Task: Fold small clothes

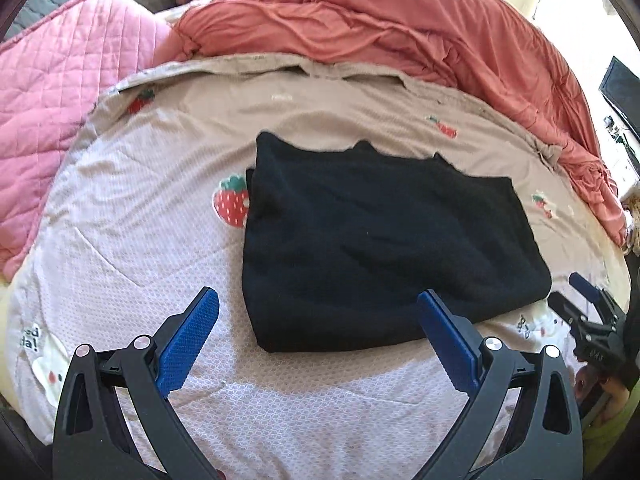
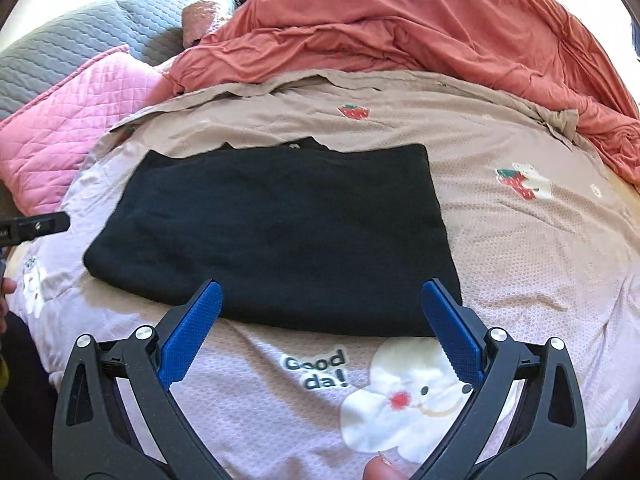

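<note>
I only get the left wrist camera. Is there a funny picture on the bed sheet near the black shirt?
Observer: Yes. Just in front of the folded black garment there is a white cartoon animal face printed on the bed sheet.
Operator: Does it say anything?
Observer: Beside the face are the printed words "Good da!".
Operator: Is the right gripper holding the shirt?
Observer: No. The right gripper has its jaws wide open, with its blue tips over the garment's near edge and nothing clamped between them.
Operator: Any more pictures?
Observer: A strawberry with a small white animal sits to the right of the garment.
</note>
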### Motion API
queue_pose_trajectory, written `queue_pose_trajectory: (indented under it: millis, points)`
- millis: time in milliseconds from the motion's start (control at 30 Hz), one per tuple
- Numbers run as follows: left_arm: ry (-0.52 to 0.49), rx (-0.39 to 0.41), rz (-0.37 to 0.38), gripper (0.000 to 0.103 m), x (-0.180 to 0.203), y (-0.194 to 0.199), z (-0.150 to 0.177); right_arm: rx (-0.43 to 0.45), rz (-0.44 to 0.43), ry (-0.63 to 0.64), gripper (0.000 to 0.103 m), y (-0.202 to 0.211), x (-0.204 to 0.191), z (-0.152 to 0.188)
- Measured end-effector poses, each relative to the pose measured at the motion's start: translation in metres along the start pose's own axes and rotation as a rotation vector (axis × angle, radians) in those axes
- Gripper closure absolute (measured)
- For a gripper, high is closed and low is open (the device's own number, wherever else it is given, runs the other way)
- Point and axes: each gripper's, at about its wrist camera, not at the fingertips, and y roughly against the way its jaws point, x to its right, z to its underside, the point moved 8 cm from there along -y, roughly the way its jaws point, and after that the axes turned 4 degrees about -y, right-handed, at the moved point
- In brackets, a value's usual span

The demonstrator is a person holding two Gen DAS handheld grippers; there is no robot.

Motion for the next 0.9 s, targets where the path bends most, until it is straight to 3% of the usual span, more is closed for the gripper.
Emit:
queue_pose_trajectory:
  millis: [433, 900]
  points:
    - [0.035, 0.078, -0.017, 0.004, -0.019, 0.023, -0.019, 0.062, -0.052, 0.163, 0.009, 0.033, -0.078, -0.013]
    - [0.102, 0.078, -0.039, 0.004, -0.063, 0.014, -0.02, 0.029, -0.053, 0.356, 0.009, 0.019, -0.149, 0.006]
